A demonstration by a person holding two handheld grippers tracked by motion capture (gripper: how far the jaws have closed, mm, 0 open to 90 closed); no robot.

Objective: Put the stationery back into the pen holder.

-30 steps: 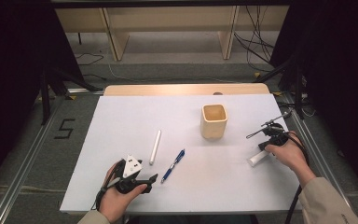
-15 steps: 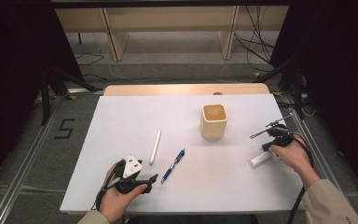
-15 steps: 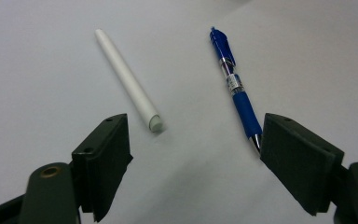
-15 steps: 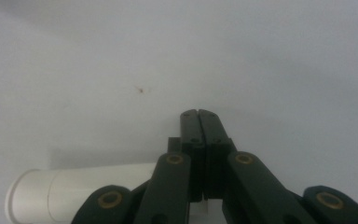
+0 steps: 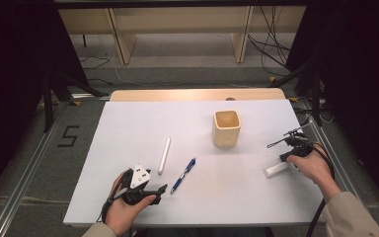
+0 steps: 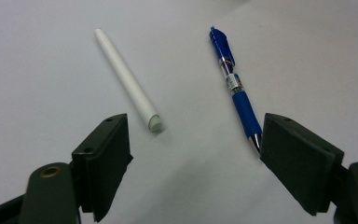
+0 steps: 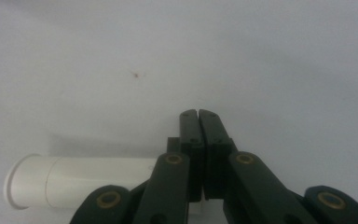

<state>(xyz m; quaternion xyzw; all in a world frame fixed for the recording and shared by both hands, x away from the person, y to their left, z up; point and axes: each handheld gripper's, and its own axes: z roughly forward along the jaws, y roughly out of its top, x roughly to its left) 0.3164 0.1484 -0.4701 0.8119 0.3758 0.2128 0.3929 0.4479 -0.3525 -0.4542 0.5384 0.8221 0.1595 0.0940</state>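
Seen from the high view, a square wooden cup (image 5: 226, 127) stands on the white tabletop (image 5: 128, 123) between both grippers. A white plastic stick (image 6: 127, 80) and blue ballpoint pen (image 6: 235, 84) lie beyond the left gripper's (image 6: 193, 161) wide-open, empty fingers. Pressed shut, the right gripper's (image 7: 198, 113) fingers lie over a white plastic tube (image 7: 74, 181) without gripping it.

Table (image 5: 128, 123) evenly lit from above, dark surround — soft short shadows, no glare. Both gripper views slightly soft, grainy; near jaws blur — white tube (image 7: 74, 179) casts faint shadow.

Right gripper (image 5: 290, 157) and white tube (image 5: 275, 170) slightly nearer the person
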